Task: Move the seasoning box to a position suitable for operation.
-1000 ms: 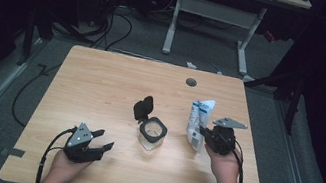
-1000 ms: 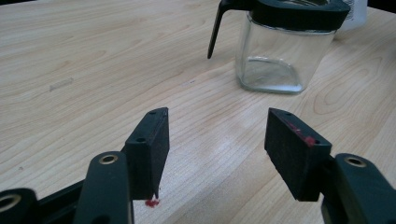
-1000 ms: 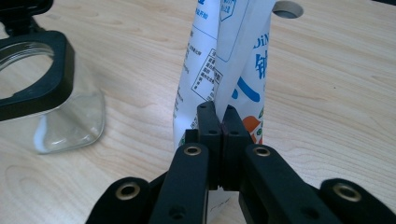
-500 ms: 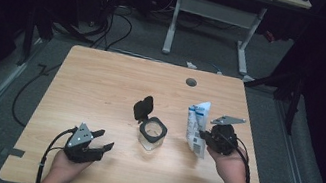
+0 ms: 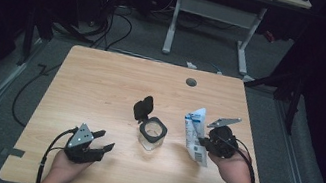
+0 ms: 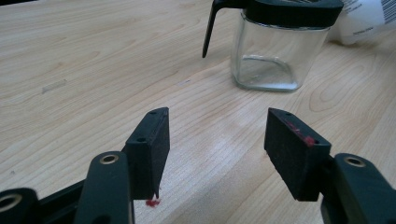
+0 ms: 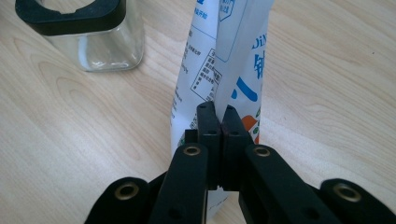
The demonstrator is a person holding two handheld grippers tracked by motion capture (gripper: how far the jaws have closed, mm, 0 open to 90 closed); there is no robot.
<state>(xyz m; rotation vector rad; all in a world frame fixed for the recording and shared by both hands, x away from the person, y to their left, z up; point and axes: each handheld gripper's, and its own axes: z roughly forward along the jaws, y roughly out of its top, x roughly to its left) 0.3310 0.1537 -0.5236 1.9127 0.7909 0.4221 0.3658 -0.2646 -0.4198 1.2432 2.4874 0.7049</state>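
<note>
Pouch [image 5: 195,134] pinched in right gripper [image 5: 207,142], just right of jar [image 5: 152,135]; white printed bag, upright and leaning, lower end near table [image 5: 102,81] surface. In right gripper view, jaws pressed together on a fold of pouch [image 7: 219,70], pads meeting with film between. Against the pictures from a second ago: pouch and right hand [image 5: 234,166] drawn slightly nearer the front edge and tipped a little toward jar; otherwise same grip. Read as: bag secured, being lined up for pouring into jar, pour not yet begun. Jar clear glass, empty, black collar, flip lid [image 5: 143,108] standing open on its far-left side; mouth unobstructed. Left gripper [image 5: 99,147] well left of jar and nearer the front edge, jaws apart, nothing between them; left gripper view looks across bare wood at jar [image 6: 275,51]. Unmoved since the earlier pictures. Free to steady jar. Room: wide bare wood beyond and left of jar; right table edge close behind right hand, front edge close to both hands
</note>
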